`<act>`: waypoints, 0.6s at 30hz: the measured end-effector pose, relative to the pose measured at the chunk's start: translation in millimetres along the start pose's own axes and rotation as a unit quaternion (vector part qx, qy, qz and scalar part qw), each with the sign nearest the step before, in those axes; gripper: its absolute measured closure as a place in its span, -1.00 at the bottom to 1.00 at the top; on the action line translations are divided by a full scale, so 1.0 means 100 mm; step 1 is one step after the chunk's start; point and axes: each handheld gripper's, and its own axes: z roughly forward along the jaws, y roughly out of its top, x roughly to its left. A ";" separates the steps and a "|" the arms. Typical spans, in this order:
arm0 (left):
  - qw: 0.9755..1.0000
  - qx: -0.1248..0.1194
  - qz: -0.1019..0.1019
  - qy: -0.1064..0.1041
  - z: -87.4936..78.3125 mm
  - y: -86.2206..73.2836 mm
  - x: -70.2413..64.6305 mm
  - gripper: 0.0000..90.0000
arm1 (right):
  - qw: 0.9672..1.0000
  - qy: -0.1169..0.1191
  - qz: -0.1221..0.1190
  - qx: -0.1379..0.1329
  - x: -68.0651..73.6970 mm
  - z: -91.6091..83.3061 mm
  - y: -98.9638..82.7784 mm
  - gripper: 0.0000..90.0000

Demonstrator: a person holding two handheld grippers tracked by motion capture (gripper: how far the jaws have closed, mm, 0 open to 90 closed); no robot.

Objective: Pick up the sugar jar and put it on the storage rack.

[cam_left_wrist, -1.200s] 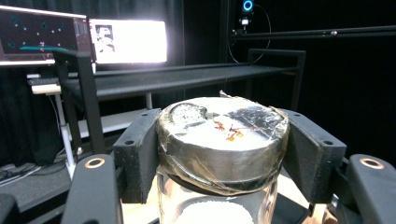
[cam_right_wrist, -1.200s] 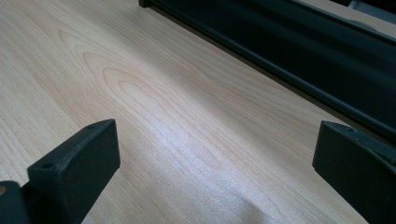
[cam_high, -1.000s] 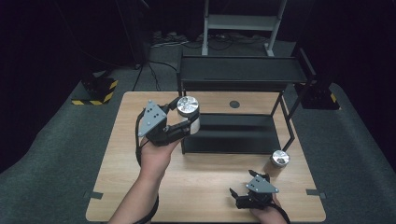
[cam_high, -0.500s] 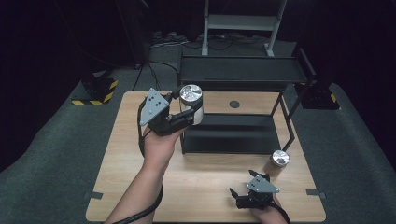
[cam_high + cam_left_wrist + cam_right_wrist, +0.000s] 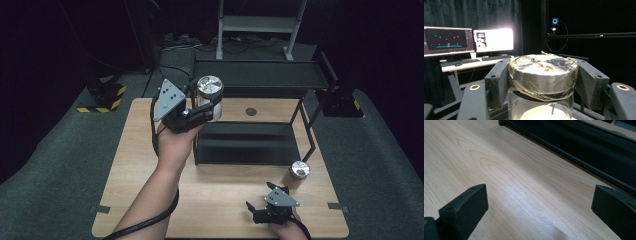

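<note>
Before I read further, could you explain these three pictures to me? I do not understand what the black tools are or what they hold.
A person holds a hand tool with a two-jaw claw in each hand. One camera looks down from above the table; two others ride on the claws.

The left claw is raised and shut on a jar with a taped silver lid, beside a black two-level rack. The right claw rests low near the table's front edge, jaws open with bare wood between them. A second jar stands on the table by the rack's right leg.
</note>
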 end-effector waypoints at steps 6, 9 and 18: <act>1.000 -0.008 0.004 0.004 0.07 0.09 -0.02 -0.24 | 1.000 0.001 0.001 -0.001 -0.01 0.00 0.00 -1.00; 1.000 -0.007 0.011 0.007 0.12 0.16 -0.03 -0.24 | 1.000 0.002 0.004 -0.001 -0.01 0.00 0.00 -1.00; 1.000 -0.009 0.008 0.019 0.29 0.25 -0.03 -0.24 | 1.000 0.004 0.008 -0.002 -0.02 -0.01 -0.01 -1.00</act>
